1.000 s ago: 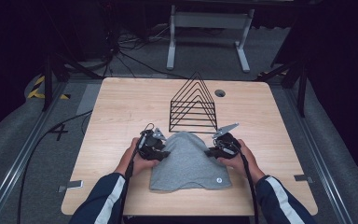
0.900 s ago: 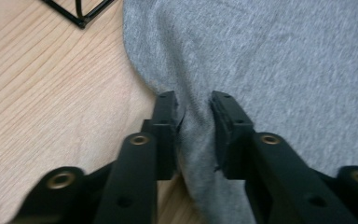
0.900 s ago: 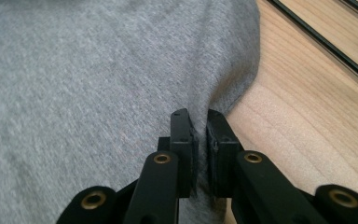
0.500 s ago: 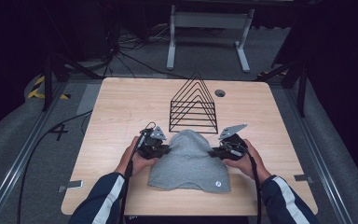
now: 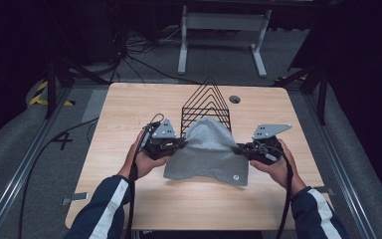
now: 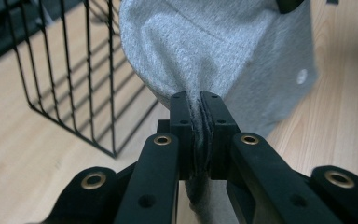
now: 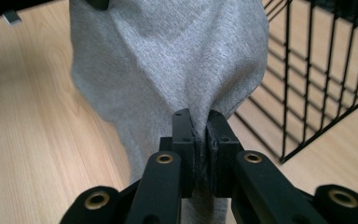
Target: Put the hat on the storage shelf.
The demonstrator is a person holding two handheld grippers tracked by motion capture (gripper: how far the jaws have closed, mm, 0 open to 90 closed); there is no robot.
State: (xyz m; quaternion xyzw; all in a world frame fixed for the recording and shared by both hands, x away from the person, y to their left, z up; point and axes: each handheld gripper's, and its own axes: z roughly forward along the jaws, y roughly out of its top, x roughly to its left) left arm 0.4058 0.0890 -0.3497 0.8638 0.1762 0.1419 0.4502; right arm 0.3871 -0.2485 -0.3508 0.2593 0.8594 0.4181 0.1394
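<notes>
Left gripper (image 5: 178, 144): clamped on grey cloth (image 5: 208, 152) edge
Right gripper (image 5: 240, 149): pinched tight on opposite edge
Cloth: stretched between both, raised off table (image 5: 129, 109)
Wire rack (image 5: 205, 102): just behind cloth

Left tool (image 5: 179, 144) and right tool (image 5: 240, 149) both clamped tight, jaws facing each other; forearms enter from below, hands wrapped round each tool body

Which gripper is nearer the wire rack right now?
Left. The left gripper grips the grey cloth just in front of the wire rack's left corner. The right gripper grips the cloth's other side, farther out past the rack's right corner.
</notes>
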